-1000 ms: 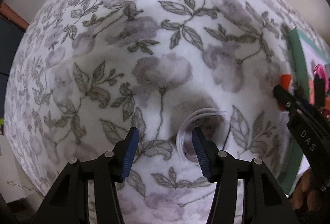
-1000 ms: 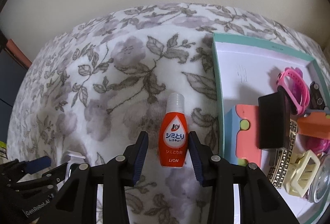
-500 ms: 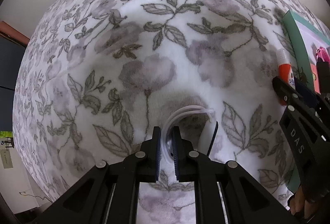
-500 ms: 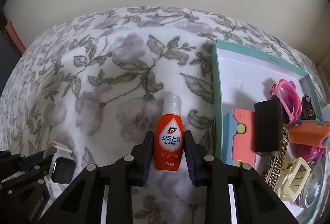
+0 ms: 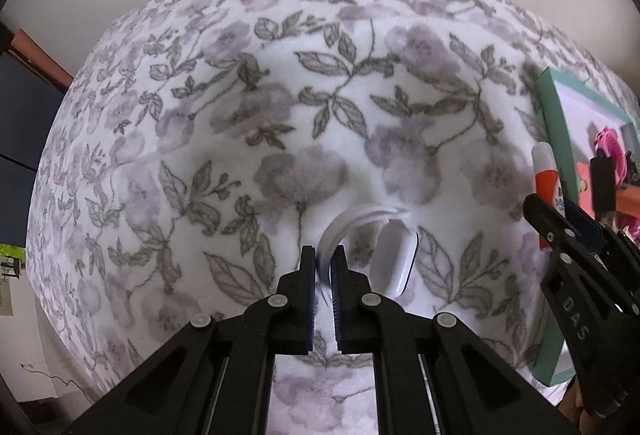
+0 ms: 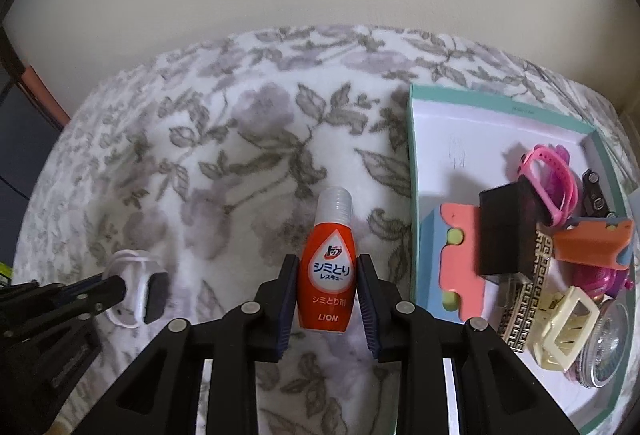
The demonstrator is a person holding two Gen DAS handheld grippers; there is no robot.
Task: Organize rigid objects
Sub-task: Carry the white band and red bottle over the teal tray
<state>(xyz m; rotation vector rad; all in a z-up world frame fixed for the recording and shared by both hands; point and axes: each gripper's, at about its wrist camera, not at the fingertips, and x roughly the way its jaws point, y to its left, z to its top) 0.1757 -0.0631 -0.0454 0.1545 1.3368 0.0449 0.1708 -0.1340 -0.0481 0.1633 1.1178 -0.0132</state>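
Left tool (image 5: 324, 277) has its fingers pressed together on the white strap of a smartwatch (image 5: 394, 259), pinching the band where it loops up off the flowered cloth (image 5: 280, 115). The watch body lies just right of the fingertips, its dark face turned to the right. From the right wrist view the same watch (image 6: 134, 285) sits at the lower left on the cloth, with the left tool (image 6: 108, 287) clamped on it from the left.

Right tool (image 6: 328, 271) pinches a small orange bottle (image 6: 329, 267) between its blue pads, one pad against each side of the lower body. The bottle has a clear cap pointing away from the camera and a white label with Japanese writing and the word LION. Whether it touches the cloth or hangs above it cannot be told. In the left wrist view this bottle (image 5: 547, 179) shows at the far right, held in the right tool (image 5: 568, 219).

To the right of the bottle lies a shallow box (image 6: 412, 163) with a teal rim and white floor. Inside it, toward the near right, are a pink watch (image 6: 550, 183), a black block (image 6: 508, 231), a pink-and-blue piece (image 6: 456, 259), an orange piece (image 6: 592, 241), a cream hair clip (image 6: 564, 327), a patterned band (image 6: 528, 299) and a round tin (image 6: 608, 343). The far left part of the box floor is bare.
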